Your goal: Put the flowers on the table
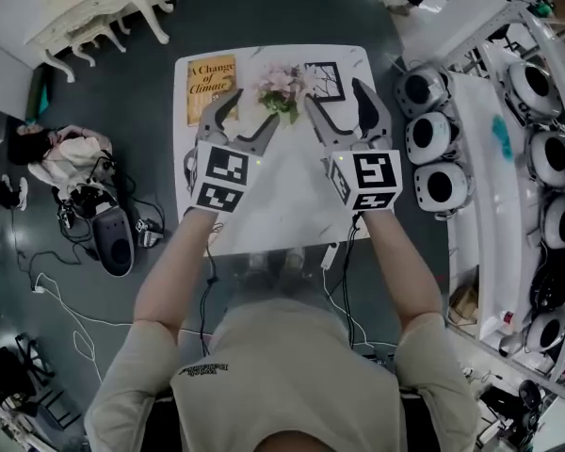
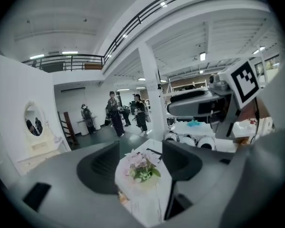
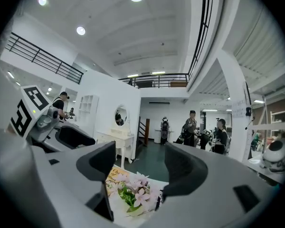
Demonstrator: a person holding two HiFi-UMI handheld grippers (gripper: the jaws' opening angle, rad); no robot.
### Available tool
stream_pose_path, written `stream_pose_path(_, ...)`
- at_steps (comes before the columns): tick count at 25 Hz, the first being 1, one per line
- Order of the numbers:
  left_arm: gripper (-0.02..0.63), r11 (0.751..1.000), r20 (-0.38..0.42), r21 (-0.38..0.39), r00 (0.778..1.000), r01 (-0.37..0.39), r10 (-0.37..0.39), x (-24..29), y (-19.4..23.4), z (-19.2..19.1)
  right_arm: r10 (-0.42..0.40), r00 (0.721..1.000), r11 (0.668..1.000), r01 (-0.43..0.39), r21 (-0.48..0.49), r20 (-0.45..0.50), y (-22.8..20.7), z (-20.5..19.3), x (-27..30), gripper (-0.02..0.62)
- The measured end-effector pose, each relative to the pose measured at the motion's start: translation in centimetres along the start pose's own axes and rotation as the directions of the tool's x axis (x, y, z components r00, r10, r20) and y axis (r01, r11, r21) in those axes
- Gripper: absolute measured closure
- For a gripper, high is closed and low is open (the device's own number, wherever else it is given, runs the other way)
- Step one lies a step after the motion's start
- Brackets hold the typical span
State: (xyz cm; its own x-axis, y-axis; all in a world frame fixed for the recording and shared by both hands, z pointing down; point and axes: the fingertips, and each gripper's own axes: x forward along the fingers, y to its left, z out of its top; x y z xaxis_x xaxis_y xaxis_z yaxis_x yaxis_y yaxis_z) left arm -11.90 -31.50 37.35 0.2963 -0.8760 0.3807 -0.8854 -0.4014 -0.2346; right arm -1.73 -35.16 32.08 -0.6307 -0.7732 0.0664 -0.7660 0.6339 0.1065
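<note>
Just beyond the tips of both grippers, and between their two lines of reach, the flowers (image 1: 281, 90) sit on the white table (image 1: 282, 205): a small bunch of pink blooms with green leaves. They stand there free, touched by neither tool. The left gripper (image 1: 254, 109) hangs over the near part of the tabletop with its jaws apart and nothing between them; its own view looks through the gap at the flowers (image 2: 142, 167) further off. Same story for the right gripper (image 1: 336, 97): jaws spread, empty, with the bunch (image 3: 135, 191) framed well past them.

As for the task, I'd call it as good as done. The flowers are on the table and both tools are clear of them, so there seems little left but to draw back.

Past the left gripper, just left of the flowers, lies a yellow book (image 1: 211, 85), and its cover reads "A Change of Climate". Past the right gripper, just beside the blooms, sits a black-framed picture (image 1: 325, 80) of bare branches, no words on it. The small print on the person's shirt is too small to read.
</note>
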Motion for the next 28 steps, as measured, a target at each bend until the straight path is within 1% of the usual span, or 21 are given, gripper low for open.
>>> stream_pose_path(2,0.347,1.000,0.012,0.016,1.000,-0.002,0.002,-0.9,-0.2,1.1,0.001,1.000,1.000,-0.001,-0.006,0.024,0.1,1.6,-1.2,0.326)
stream_pose_path(6,0.405,1.000,0.076,0.030,0.997,-0.004,0.001,-3.7,-0.4,3.9,0.027,0.998,0.999,-0.026,-0.023,0.048,1.1,4.2,-3.3,0.398)
stream_pose_path(9,0.448,1.000,0.124,0.014,0.992,-0.008,0.006,-5.9,-0.4,5.5,0.008,0.998,0.999,-0.005,-0.041,0.066,1.7,5.8,-4.9,0.411)
stream_pose_path(11,0.471,1.000,0.143,0.003,0.990,0.000,0.000,-7.2,-0.9,6.0,0.005,0.996,1.000,-0.003,-0.026,0.086,2.2,6.6,-6.2,0.420)
stream_pose_path(14,0.496,1.000,0.174,0.006,0.985,0.010,-0.011,-9.1,-1.6,6.8,0.024,0.993,1.000,-0.025,0.008,0.115,2.9,7.6,-7.8,0.439)
stream_pose_path(16,0.526,1.000,0.206,-0.003,0.979,0.011,-0.010,-10.4,-1.9,7.4,0.035,0.991,0.999,-0.037,0.018,0.131,3.7,8.1,-8.9,0.455)
stream_pose_path(19,0.576,1.000,0.242,-0.007,0.970,-0.023,0.024,-12.2,-1.9,7.8,0.049,0.990,0.998,-0.055,0.039,0.133,4.7,8.3,-10.2,0.475)
stream_pose_path(22,0.594,0.999,0.247,-0.027,0.968,-0.044,0.049,-12.8,-2.0,7.2,0.048,0.989,0.996,-0.057,0.062,0.143,5.1,8.1,-11.4,0.507)
stream_pose_path(25,0.597,0.997,0.244,-0.057,0.968,-0.042,0.055,-12.5,-2.4,6.1,0.034,0.989,0.997,-0.045,0.068,0.147,5.1,7.7,-12.2,0.539)
stream_pose_path(28,0.598,0.997,0.240,-0.076,0.970,-0.028,0.045,-12.2,-3.4,5.2,0.043,0.991,0.996,-0.052,0.070,0.123,5.5,6.3,-12.3,0.558)
